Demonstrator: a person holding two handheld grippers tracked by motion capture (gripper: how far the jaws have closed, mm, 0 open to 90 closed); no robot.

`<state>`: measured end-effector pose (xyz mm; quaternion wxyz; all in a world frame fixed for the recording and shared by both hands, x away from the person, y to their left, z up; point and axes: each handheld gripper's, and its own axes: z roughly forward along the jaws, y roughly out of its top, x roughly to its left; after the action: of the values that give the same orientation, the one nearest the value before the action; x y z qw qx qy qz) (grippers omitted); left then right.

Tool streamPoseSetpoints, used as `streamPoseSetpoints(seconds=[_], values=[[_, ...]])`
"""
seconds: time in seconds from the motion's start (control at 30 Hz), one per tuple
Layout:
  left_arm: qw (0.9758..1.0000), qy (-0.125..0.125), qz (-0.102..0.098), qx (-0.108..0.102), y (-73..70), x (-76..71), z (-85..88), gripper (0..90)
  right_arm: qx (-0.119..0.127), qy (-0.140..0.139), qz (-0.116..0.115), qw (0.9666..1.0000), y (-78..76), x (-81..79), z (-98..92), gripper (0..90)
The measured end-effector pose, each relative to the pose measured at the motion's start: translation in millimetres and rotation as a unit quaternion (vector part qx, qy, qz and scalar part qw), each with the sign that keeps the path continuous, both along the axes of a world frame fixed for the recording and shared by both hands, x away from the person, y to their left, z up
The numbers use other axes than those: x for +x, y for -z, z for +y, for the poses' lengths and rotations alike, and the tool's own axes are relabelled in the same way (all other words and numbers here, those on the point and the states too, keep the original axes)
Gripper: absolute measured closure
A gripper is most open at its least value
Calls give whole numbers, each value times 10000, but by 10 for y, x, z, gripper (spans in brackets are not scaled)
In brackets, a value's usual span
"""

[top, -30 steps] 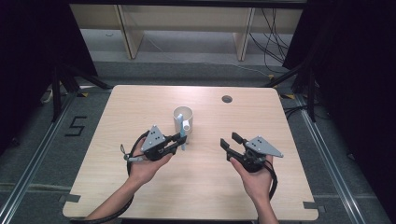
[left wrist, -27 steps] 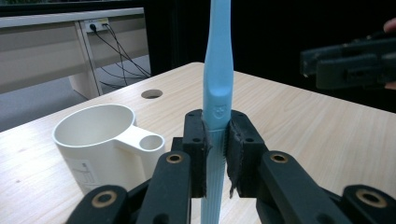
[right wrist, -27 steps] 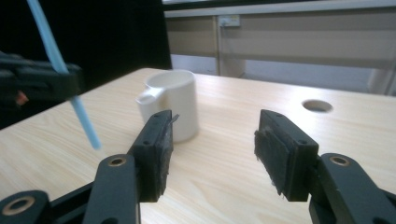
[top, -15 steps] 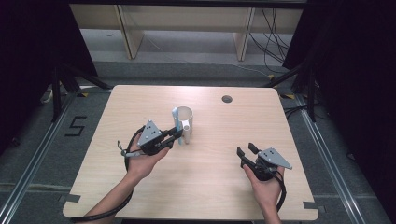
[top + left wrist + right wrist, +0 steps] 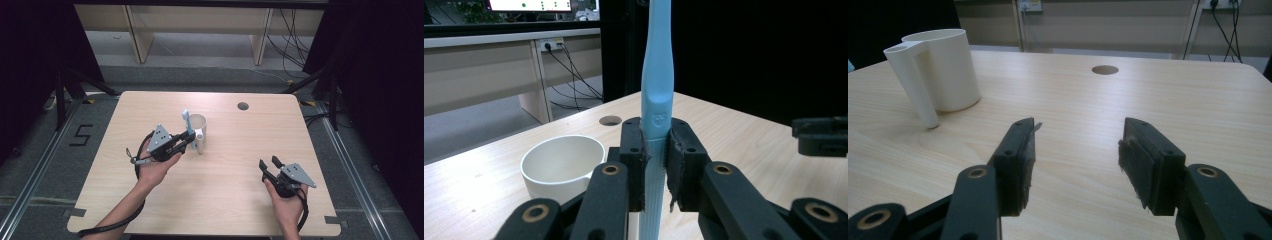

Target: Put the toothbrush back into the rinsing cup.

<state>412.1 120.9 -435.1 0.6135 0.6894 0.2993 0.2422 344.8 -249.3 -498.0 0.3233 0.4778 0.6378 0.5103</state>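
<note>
Pale-blue plastic toothbrush [image 5: 187, 126], light, stiff and smooth, stands upright beside the white mug [image 5: 198, 131] near the bench's middle, clamped by the left gripper [image 5: 186, 141]; earlier it hid lower.

Left gripper view: pads [image 5: 642, 161] pinch the ribbed handle [image 5: 655, 125], a sound hold.

Right gripper view: right gripper [image 5: 1075, 160] gapes empty, drawn back toward the near-right corner.

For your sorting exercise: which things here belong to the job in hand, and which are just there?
Belonging to the job:
- blue toothbrush, clamped upright in the left gripper
- white cup

Just there:
- right gripper, open and empty
- table with its cable hole
</note>
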Motion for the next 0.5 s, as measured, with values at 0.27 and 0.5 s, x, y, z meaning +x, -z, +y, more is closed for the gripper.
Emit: streamPoseSetpoints(seconds=[0.27, 0.5], values=[[10000, -14, -61, -17, -32, 78, -36, 783, -160, -16, 44, 9999, 28, -4, -4, 475], [10000, -23, -91, -18, -109, 114, -56, 783, -56, -79, 6, 10000, 46, 2, 6, 474]])
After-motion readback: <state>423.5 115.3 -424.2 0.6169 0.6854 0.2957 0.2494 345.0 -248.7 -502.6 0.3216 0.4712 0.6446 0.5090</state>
